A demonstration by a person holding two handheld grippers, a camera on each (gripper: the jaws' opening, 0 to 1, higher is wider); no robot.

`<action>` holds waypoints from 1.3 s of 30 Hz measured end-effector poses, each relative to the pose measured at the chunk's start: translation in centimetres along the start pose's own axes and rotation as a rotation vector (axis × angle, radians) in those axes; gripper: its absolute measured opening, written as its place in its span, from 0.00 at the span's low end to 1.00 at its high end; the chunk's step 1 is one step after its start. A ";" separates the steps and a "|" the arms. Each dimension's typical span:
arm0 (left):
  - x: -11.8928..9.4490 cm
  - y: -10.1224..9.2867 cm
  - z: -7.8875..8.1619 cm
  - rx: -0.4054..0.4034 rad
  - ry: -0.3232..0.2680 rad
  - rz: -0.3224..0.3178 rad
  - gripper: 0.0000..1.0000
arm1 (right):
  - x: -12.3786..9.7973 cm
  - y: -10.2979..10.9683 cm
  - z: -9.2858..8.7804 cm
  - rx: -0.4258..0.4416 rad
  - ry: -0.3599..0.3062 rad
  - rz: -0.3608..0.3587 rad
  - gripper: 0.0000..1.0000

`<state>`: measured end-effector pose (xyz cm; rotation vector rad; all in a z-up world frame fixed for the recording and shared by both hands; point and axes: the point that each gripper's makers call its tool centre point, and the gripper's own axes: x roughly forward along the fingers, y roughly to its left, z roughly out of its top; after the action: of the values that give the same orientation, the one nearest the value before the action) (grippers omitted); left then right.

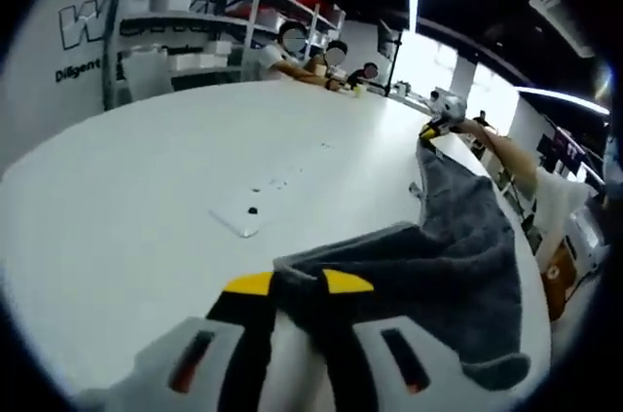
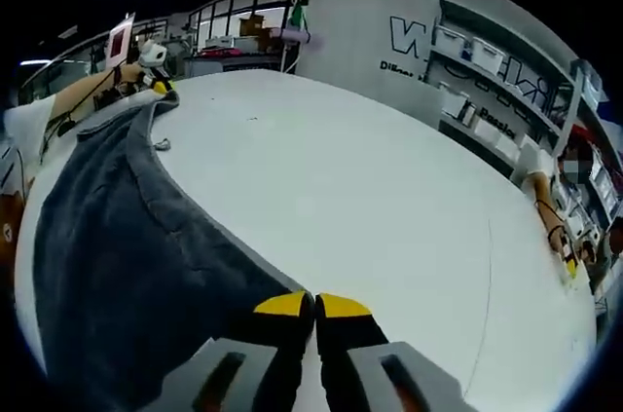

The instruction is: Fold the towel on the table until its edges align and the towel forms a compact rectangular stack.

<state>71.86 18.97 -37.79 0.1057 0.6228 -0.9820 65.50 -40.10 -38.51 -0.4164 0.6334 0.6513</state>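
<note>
A dark grey towel (image 1: 458,256) lies along the near edge of the round white table (image 1: 146,198), stretched between my two grippers. In the left gripper view my left gripper (image 1: 298,283) is shut on one corner, with cloth bunched between its yellow tips. At the towel's far end my right gripper (image 1: 440,122) pinches the other corner. In the right gripper view the towel (image 2: 117,246) runs up the left side of the table (image 2: 370,198). There my right gripper (image 2: 313,305) is shut on its near edge, and my left gripper (image 2: 154,69) holds the far corner.
A small flat white object (image 1: 238,220) and a few dark specks lie mid-table. Shelves with white bins (image 1: 195,22) stand behind the table. Several people (image 1: 311,56) sit at the far side. A person's arm (image 2: 547,212) rests on the table edge.
</note>
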 end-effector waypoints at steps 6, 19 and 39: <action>0.6 -0.9 0.9 -0.005 0.007 -0.020 0.25 | -0.3 0.2 -0.2 -0.001 0.002 0.007 0.04; 1.0 0.0 0.0 -0.029 0.112 0.102 0.21 | -0.6 0.8 -0.4 -0.005 -0.009 0.006 0.04; -0.7 3.2 -1.7 0.053 0.255 0.252 0.04 | -3.7 0.7 -1.1 -0.036 -0.040 -0.010 0.03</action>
<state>73.34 21.94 -39.43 0.3520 0.7955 -0.7461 62.29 -41.78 -37.01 -0.4384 0.5826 0.6609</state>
